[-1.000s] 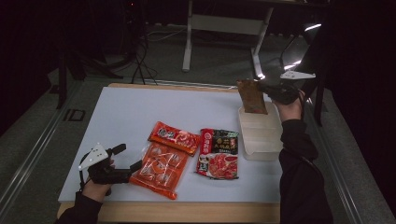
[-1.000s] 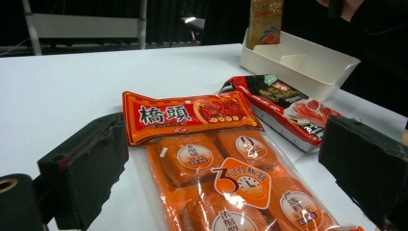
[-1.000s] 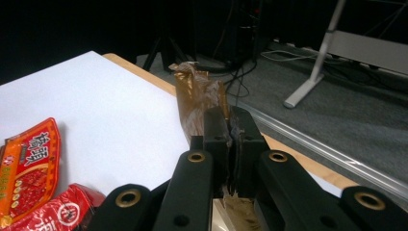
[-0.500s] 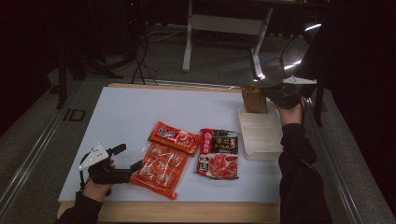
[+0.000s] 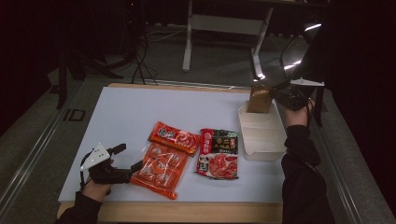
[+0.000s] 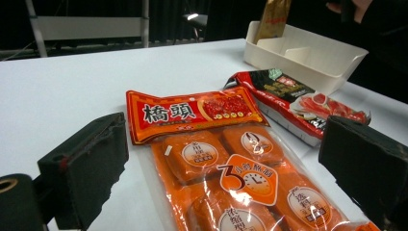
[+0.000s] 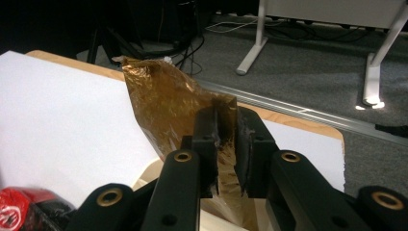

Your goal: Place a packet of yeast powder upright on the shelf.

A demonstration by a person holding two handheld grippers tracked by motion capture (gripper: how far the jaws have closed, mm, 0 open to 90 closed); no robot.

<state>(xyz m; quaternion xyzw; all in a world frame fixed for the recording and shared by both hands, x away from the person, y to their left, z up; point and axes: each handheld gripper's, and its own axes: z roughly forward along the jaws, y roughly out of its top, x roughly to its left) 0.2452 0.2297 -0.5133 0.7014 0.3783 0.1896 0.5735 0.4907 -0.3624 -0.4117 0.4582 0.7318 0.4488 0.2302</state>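
At the table's (image 5: pixel 116 112) near left corner the left gripper (image 5: pixel 125 161) rests low in a hand (image 5: pixel 95 186), its jaws wide apart with nothing pinched; in the left gripper view the near end of the orange pack (image 6: pixel 231 183) lies between the 2 black pads (image 6: pixel 91 163) without touching either. This pack lies flat, and a red pouch (image 5: pixel 175 137) overlaps its far end. Just right of them lies a red-and-black pouch (image 5: pixel 218 154), flat on the white surface, close beside the tray (image 5: pixel 273 144).

The white tray sits near the right edge, with a divider across it. The gold bag (image 5: pixel 259 99) stands upright in the tray's far compartment, its top above the rim.

Farthest right, the right gripper (image 5: pixel 275 95) reaches in level from the right hand (image 5: pixel 296 114) at the bag's upper edge. Its jaws have just been opening; in the right gripper view they stand narrow, with a slim gap, and the bag's (image 7: pixel 168 101) crinkled edge is between them. Whether the pads press the foil I cannot tell
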